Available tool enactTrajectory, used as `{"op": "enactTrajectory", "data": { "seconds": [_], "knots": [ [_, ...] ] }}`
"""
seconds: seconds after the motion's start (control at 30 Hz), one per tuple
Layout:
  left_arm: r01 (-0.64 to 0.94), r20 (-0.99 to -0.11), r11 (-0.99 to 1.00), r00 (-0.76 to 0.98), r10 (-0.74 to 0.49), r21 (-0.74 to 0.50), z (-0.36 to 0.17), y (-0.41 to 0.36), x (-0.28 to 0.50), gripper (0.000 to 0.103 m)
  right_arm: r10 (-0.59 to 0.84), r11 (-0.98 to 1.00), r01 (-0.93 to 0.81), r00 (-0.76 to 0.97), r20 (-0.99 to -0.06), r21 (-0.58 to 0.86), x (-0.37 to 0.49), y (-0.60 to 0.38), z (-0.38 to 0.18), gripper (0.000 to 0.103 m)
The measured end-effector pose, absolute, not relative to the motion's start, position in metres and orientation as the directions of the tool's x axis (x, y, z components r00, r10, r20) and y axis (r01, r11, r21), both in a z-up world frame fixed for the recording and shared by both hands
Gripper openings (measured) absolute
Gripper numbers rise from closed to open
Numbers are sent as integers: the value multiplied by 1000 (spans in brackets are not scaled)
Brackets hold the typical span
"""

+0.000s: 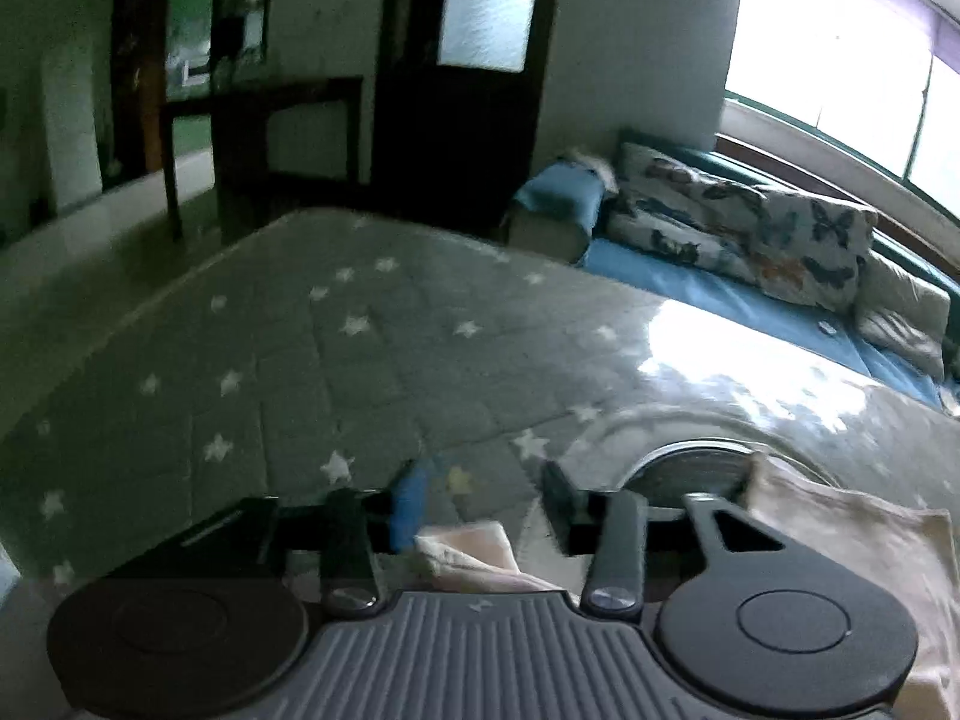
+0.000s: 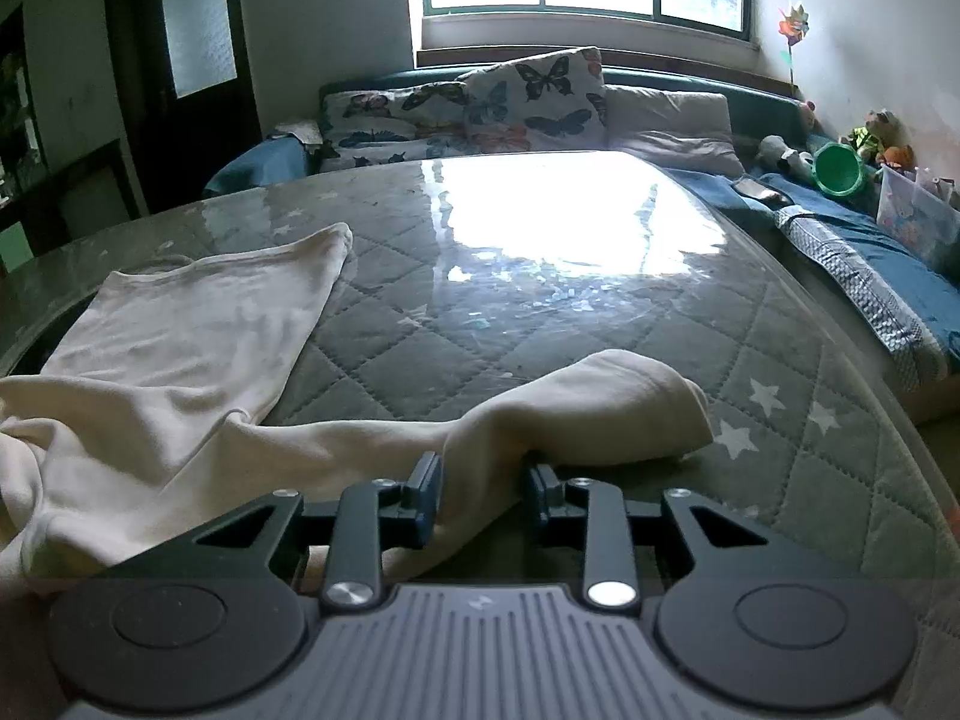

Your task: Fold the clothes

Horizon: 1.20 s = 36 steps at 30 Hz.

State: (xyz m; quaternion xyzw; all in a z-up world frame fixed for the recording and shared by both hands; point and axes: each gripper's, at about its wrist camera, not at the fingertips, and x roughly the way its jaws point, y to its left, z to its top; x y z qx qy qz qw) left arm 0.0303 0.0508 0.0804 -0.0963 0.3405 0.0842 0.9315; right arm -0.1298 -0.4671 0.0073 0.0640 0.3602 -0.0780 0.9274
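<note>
1. Cream garment sprawls over the quilted table's near left part, its lower end cut off by the frame.
2. My right claw stands apart astride one sleeve, pads not pressing.
3. My left claw gapes above a blurred cloth fold, holding nothing.
</note>
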Motion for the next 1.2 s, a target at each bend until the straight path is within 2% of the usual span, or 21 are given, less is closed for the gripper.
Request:
{"op": "enactTrajectory", "data": {
  "seconds": [0.1, 0.2, 0.37, 0.53, 0.63, 0.73, 0.8, 0.87, 1.2],
  "knots": [
    [-246, -668, 963, 736, 111, -112, 70, 67, 27, 50, -90, 981, 182, 723, -685, 63, -135, -465, 12, 32],
    [-226, -695, 965, 715, 69, -136, 62, 81, 16, 50, -70, 988, 144, 719, -692, 49, -148, -458, 22, 33],
    [-133, -697, 985, 717, 16, -113, 55, 80, -11, 50, 54, 997, -5, 729, -682, 73, -174, -434, 46, 33],
    [129, -660, 990, 739, -139, -64, 55, 42, -45, 50, 248, 963, -256, 708, -662, 87, -184, -385, 60, 33],
    [345, -629, 938, 721, -291, -39, 56, 12, -74, 50, 314, 927, -371, 672, -670, 62, -179, -356, 57, 34],
    [511, -613, 859, 669, -420, -31, 56, -13, -95, 50, 302, 892, -450, 664, -684, -44, -175, -324, 50, 38],
    [591, -619, 806, 636, -461, 7, 53, -31, -103, 50, 280, 856, -498, 672, -685, -139, -174, -309, 47, 44],
    [652, -626, 756, 615, -479, 62, 48, -48, -111, 50, 283, 823, -537, 669, -687, -184, -176, -298, 44, 44],
    [779, -607, 590, 578, -545, 212, 38, -88, -121, 51, 312, 712, -649, 634, -707, -268, -176, -276, 31, 46]
  ]
}}
